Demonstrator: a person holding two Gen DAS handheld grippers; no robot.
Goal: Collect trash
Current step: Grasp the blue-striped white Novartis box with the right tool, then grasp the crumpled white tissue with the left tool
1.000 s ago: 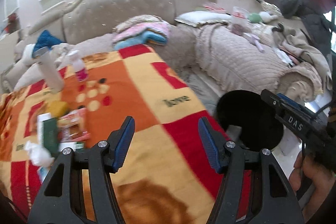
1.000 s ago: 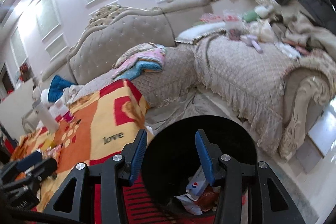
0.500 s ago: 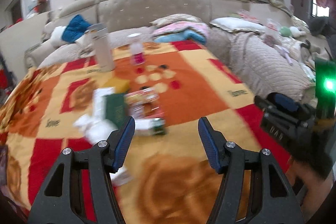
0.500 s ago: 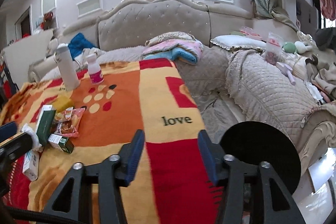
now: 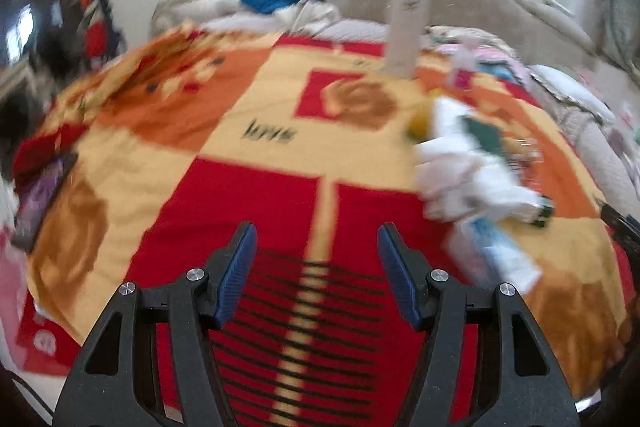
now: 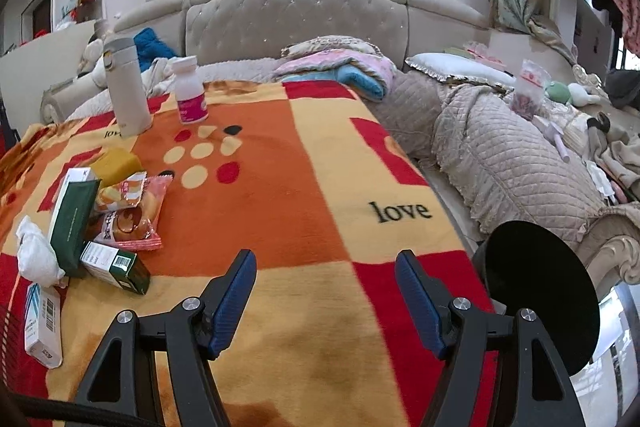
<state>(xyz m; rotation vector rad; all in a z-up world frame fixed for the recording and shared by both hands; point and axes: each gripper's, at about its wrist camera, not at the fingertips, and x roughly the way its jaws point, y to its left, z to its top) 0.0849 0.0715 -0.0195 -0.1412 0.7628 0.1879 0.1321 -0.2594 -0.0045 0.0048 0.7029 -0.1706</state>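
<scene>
A pile of trash lies on the patterned blanket [image 6: 280,195]: a crumpled white tissue [image 6: 36,255], a dark green box [image 6: 74,223], a small green box [image 6: 116,267], snack wrappers [image 6: 132,211] and a white box [image 6: 42,323]. My right gripper [image 6: 326,287] hovers over the blanket to the right of the pile; its jaws are opening with nothing between them. A black trash bin [image 6: 536,295] stands off the bed's right edge. In the blurred left wrist view my left gripper [image 5: 316,267] is open and empty, with the trash pile [image 5: 472,179] to its right.
A white flask [image 6: 126,87] and a pink-labelled bottle [image 6: 191,95] stand at the far end of the blanket. Folded bedding [image 6: 344,67] and a quilted cover [image 6: 504,155] lie to the right. A dark flat object [image 5: 40,195] rests at the blanket's left edge.
Both grippers swung left, away from the black bin and over the blanket. The right jaws have widened. The trash pile now sits right of the left gripper; that view has blurred.
</scene>
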